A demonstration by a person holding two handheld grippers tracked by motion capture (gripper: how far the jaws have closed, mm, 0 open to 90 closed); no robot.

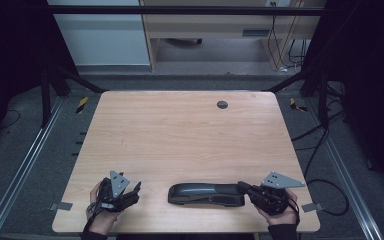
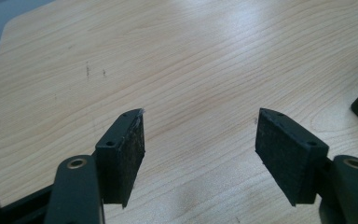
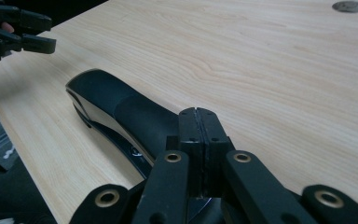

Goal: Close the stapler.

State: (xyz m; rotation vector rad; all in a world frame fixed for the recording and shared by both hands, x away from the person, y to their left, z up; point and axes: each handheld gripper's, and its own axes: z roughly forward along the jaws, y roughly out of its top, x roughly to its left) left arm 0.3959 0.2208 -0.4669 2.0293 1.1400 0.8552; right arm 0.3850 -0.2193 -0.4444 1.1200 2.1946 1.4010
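Here, in the high view, a dark stapler [image 1: 206,194] lies lengthwise at the lower centre of the wooden table [image 1: 180,135], the right gripper [image 1: 245,189] at its right end and the left gripper [image 1: 132,192] apart at lower left. In the left gripper view, its jaws gape over bare wood. In the right gripper view, the jaws are pressed together, empty, above the stapler's rear. It looks rigid, fairly heavy and smooth-topped; grasping across its narrow body seems safest.

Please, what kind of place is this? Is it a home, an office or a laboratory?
Probably a laboratory or recording workspace: a bare wooden table stands inside a dark metal frame, loose cables lie on the grey floor, and a person holds the left gripper and right gripper.
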